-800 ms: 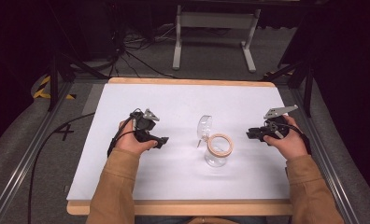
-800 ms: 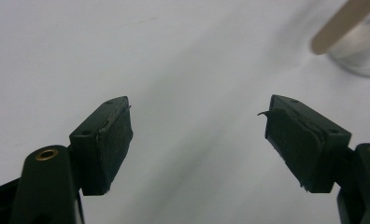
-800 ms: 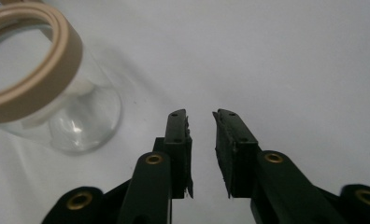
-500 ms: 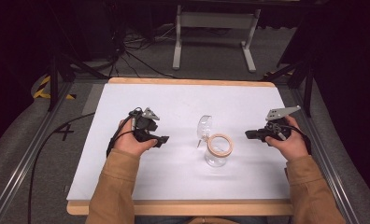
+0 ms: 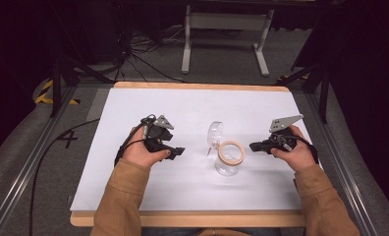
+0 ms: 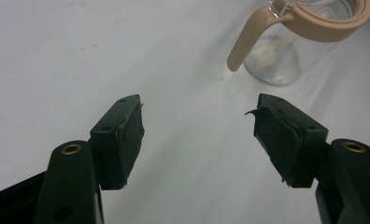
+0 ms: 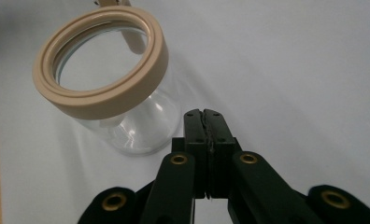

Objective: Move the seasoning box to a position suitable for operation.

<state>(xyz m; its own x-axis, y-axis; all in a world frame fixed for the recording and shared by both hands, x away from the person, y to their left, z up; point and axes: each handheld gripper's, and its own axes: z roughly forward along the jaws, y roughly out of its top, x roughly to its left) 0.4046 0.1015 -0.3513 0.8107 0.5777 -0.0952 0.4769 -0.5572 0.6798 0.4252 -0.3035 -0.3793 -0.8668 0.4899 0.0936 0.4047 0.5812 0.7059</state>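
High view: the jar (image 5: 228, 160) stands upright near the middle of the white table (image 5: 133, 191), between my 2 grippers and apart from both. Its tan ring (image 5: 231, 152) sits around the mouth; the clear lid (image 5: 215, 132) is swung open and stands up behind it on the hinge.

Left gripper (image 5: 179, 151): jaws spread wide, nothing between them, aimed toward the jar. Left gripper view puts the jar (image 6: 286, 51) ahead and off to the right, its tan latch tab (image 6: 248, 39) hanging down the side.

Right gripper (image 5: 254, 146): jaws clenched together on nothing, tip just beside the ring. Right gripper view shows the jar (image 7: 127, 116) empty as far as I can tell.

Judgement: jar already open; neither gripper holds it, so any handling or closing of it is not yet begun.
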